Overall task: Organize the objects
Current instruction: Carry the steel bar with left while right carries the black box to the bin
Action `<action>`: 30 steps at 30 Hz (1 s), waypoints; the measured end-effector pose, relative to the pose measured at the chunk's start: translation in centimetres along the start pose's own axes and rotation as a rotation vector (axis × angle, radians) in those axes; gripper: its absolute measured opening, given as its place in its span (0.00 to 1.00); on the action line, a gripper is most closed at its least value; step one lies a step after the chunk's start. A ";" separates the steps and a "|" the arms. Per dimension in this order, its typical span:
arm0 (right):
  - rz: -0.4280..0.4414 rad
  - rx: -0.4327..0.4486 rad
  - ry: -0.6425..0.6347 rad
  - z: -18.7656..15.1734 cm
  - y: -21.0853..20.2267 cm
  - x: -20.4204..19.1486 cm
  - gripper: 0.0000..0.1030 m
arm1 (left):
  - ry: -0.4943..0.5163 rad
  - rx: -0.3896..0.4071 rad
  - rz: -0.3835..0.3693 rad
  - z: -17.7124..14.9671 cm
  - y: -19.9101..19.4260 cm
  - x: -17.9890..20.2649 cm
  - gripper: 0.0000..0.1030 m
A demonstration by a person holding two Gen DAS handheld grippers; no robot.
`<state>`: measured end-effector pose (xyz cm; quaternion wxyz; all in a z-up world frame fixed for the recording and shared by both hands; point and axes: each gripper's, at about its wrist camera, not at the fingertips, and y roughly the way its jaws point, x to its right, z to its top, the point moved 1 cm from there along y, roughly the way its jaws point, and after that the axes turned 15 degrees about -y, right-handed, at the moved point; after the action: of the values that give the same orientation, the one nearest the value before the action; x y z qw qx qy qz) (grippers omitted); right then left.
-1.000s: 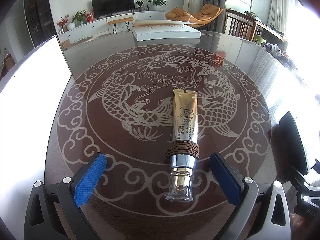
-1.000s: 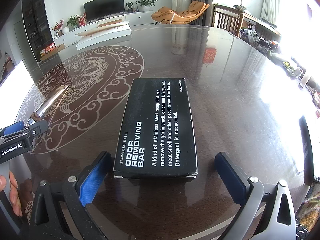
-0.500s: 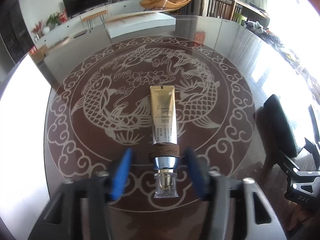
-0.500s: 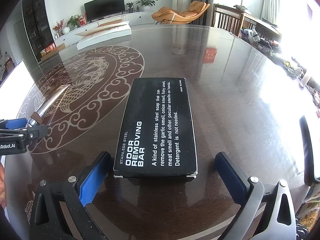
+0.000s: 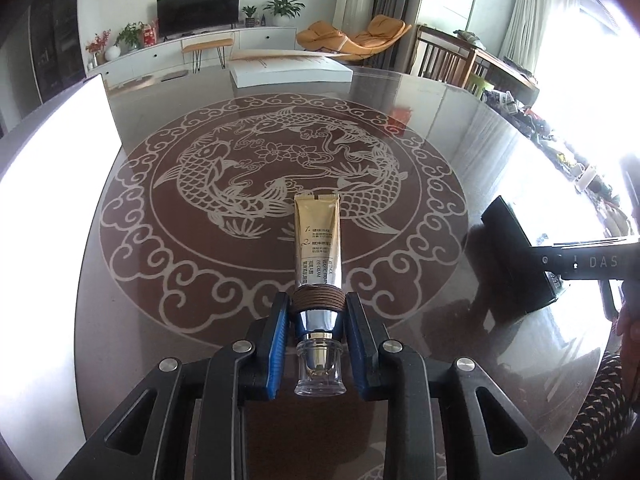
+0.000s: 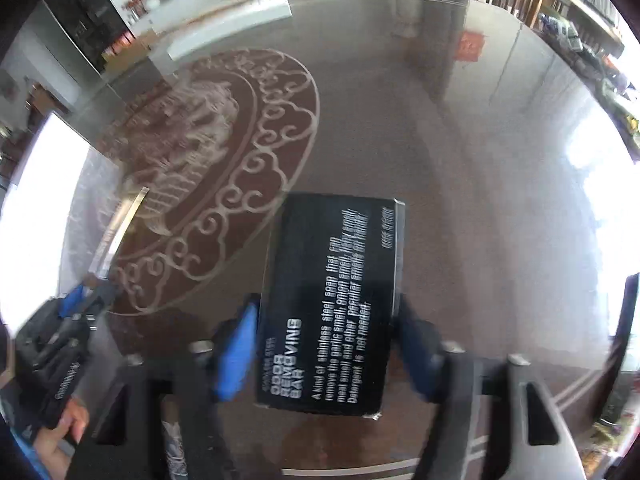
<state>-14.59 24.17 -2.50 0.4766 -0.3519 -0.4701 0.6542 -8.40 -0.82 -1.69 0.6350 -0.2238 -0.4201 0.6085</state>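
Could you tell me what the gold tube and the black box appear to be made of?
Gold tube: probably soft plastic with a metallic sheen, a flat crimped end, a chrome-like collar and a clear cap. Black box: likely matte printed cardboard, with sharp folded edges.

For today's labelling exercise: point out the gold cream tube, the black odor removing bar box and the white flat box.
gold cream tube (image 5: 317, 240), left wrist view, printed body.
black odor removing bar box (image 6: 332, 300), right wrist view, lettered top.
white flat box (image 5: 292, 70), left wrist view, top face.
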 end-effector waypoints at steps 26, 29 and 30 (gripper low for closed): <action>0.140 0.243 -0.189 1.4 -9.8 -10.8 0.57 | -0.110 0.339 -0.187 0.2 -18.4 -3.6 0.26; 0.154 0.269 -0.229 1.9 -11.1 -12.5 0.57 | -0.146 0.403 -0.199 0.0 -22.5 -5.7 0.26; 0.163 0.280 -0.247 2.2 -11.7 -13.4 0.57 | -0.158 0.427 -0.196 0.0 -23.9 -6.5 0.26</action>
<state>-9.15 11.97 9.43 0.4052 -0.2362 -0.3992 0.7878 6.13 -10.87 15.64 0.6890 0.0053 -0.3500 0.6346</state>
